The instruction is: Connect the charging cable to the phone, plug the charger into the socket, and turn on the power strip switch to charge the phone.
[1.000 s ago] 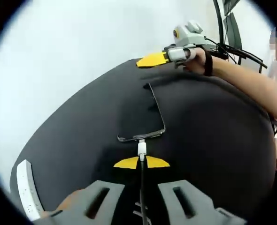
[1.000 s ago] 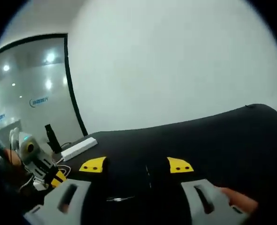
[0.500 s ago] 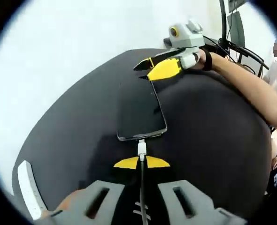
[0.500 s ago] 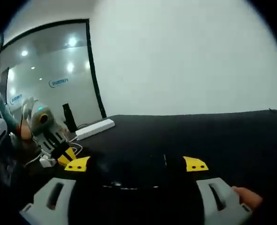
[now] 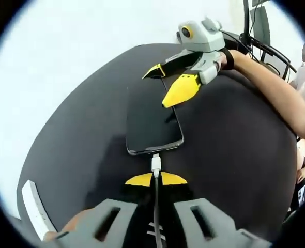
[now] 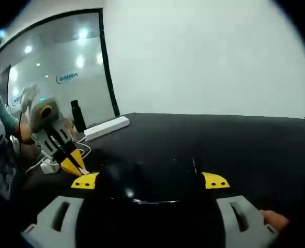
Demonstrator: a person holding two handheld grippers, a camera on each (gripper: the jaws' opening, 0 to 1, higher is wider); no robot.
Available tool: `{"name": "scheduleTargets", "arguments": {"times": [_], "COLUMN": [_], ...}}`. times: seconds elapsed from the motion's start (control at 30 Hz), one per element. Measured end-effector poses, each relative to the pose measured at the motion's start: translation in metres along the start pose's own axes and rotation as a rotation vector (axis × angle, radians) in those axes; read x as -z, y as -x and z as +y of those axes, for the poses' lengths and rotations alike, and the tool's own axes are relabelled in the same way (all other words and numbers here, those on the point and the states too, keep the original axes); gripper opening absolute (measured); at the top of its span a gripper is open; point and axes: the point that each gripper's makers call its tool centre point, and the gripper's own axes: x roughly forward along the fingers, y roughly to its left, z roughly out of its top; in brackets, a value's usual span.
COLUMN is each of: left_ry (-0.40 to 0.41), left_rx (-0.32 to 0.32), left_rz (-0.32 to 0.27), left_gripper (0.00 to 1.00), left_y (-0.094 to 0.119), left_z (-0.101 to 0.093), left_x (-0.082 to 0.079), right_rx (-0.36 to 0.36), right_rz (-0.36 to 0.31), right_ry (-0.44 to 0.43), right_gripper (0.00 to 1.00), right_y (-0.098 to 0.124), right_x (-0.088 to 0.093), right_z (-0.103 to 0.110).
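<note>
Left gripper (image 5: 155,179) clamped on the cable (image 5: 156,206), yellow tips pressed together just behind the white plug (image 5: 155,165). Right gripper (image 6: 150,181) spread wide, one yellow tip on either side of the phone (image 5: 152,121) at its far end (seen from the left gripper view, hanging just over that end, contact hard to judge). Phone lying flat, screen up, on the black table (image 5: 235,155); long axis in line with the cable, charging port end facing the left gripper, plug seated in it. White power strip (image 5: 36,209) at the table edge, well apart from the phone, partly cut off at the rim. In the right gripper view, phone a dark blur against the table, outline barely readable; white charger (image 6: 50,166) beside the left gripper, small and indistinct.
</note>
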Motion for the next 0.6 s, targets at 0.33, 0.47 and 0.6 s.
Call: {"name": "scheduleTargets", "arguments": {"times": [0.33,0.47,0.6], "left_ry": [0.018,0.021,0.020], "left_rx": [-0.005,-0.015,-0.015], "left_rz": [-0.002,-0.028,-0.029], "left_gripper": [0.00,0.00,0.00], "left_y": [0.003,0.002,0.002], "left_z": [-0.001,0.001,0.004], "left_x": [0.005,0.002,0.000], "right_rx": [0.008,0.012,0.012], "right_rz": [-0.009,-0.010,-0.010], "right_ry": [-0.014,-0.020,-0.021], "right_gripper": [0.68,0.67,0.67], "right_y": [-0.002,-0.002,-0.002], "right_x": [0.002,0.001,0.001], "right_z": [0.016,0.013,0.014]}}
